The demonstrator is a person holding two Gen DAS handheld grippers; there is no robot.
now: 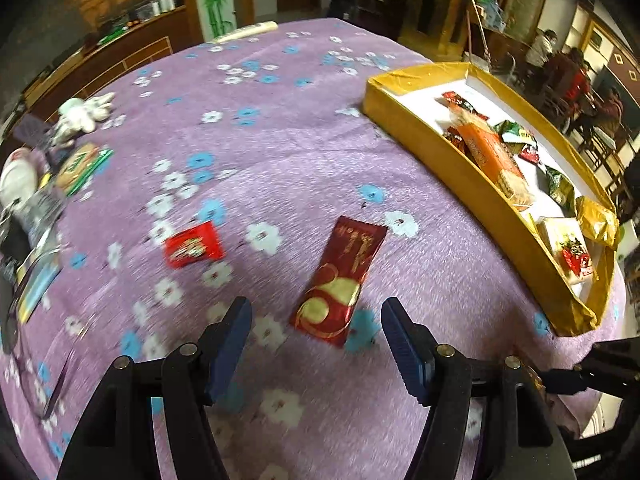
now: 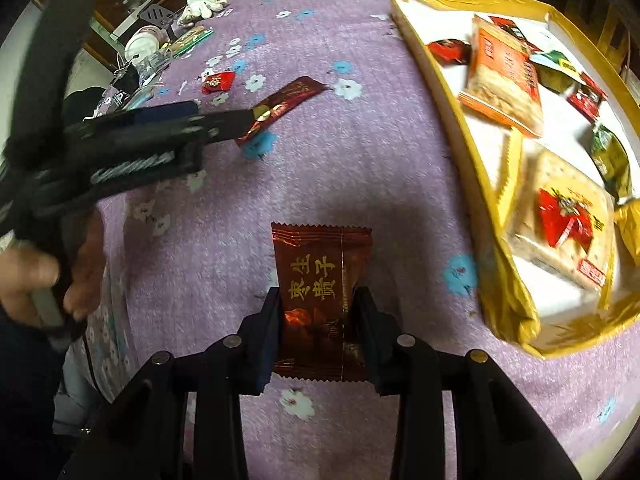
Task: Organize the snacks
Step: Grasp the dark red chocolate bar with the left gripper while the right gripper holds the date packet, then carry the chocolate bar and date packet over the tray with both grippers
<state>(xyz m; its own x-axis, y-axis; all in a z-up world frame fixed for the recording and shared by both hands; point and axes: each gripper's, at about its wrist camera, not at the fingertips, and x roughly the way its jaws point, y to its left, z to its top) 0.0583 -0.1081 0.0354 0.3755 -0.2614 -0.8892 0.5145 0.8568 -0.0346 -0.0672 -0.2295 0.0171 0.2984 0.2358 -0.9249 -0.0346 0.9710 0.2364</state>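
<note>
Far left, clutter sits at the cloth's edge: a white cup, a green packet and a white glove. Moving in, a small red candy lies alone on the purple flowered cloth, well clear of everything. Next along, the left gripper hangs low with its jaws spread wide, nothing between them, and the long red bar lies flat on the cloth just ahead, its near end between the blue pads; no contact that I can make out. From the right wrist view that same gripper reaches in from the left, tips at the bar's near end, with a hand on its grip. Centre now: the right gripper is pinching a dark red packet with gold characters, both fingers pressed against its sides, the wrapper upright between them above the cloth. Over on the right, the gold tray sits near the cloth's edge, already holding an orange cracker pack, a white pack with a red emblem, and small red and green candies scattered on its white floor.
</note>
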